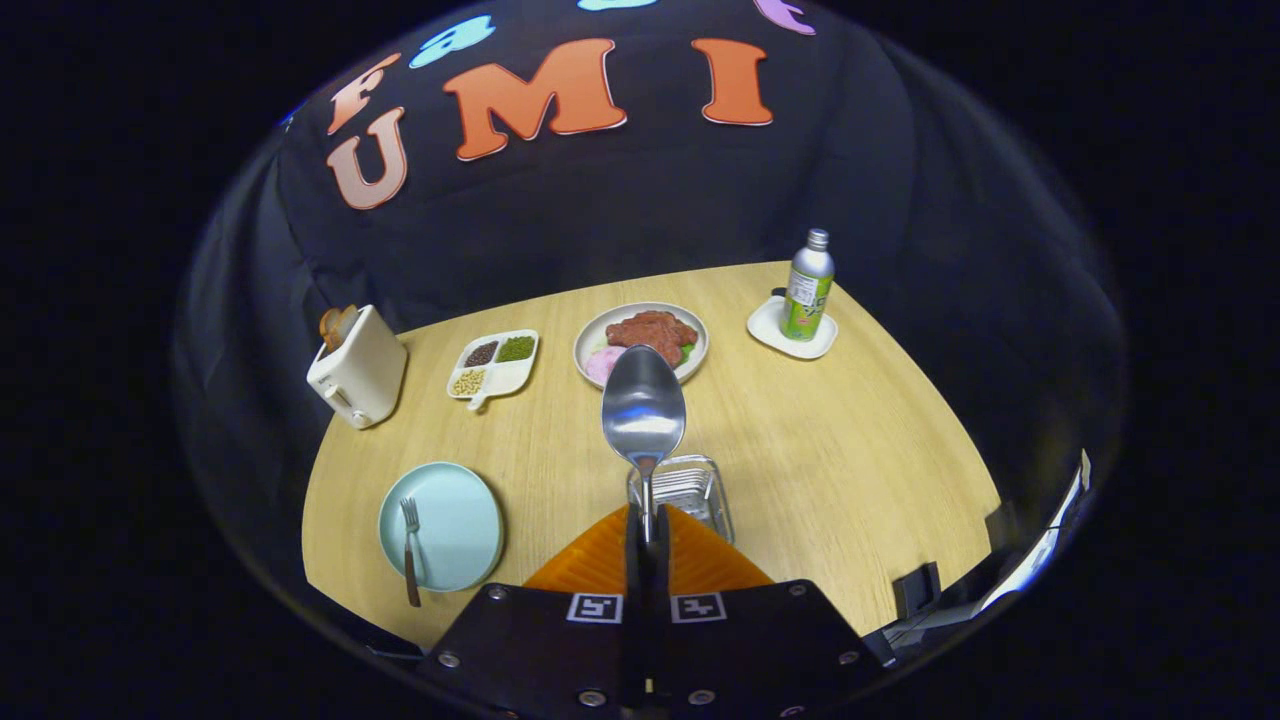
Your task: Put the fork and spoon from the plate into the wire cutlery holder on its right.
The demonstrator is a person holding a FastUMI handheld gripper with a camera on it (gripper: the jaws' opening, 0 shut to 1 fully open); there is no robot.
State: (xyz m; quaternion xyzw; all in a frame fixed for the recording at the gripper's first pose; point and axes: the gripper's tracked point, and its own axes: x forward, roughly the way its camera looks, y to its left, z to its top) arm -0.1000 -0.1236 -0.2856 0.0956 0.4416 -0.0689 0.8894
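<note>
Wooden table (820, 450): jaws clamp spoon (643, 405) above wire holder (690, 490); fork (409, 550) on plate (455, 520); bottle (808, 285) label unreadable.

You're looking at a light wooden table (850, 450). On it: a toaster (357, 368) at the left, a divided snack tray (496, 365), a plate of food (641, 342) at centre, a bottle (808, 286) on a small white dish (791, 330) (upper right), a pale blue plate (455, 525) lower left, and the wire cutlery holder (688, 492).
</note>
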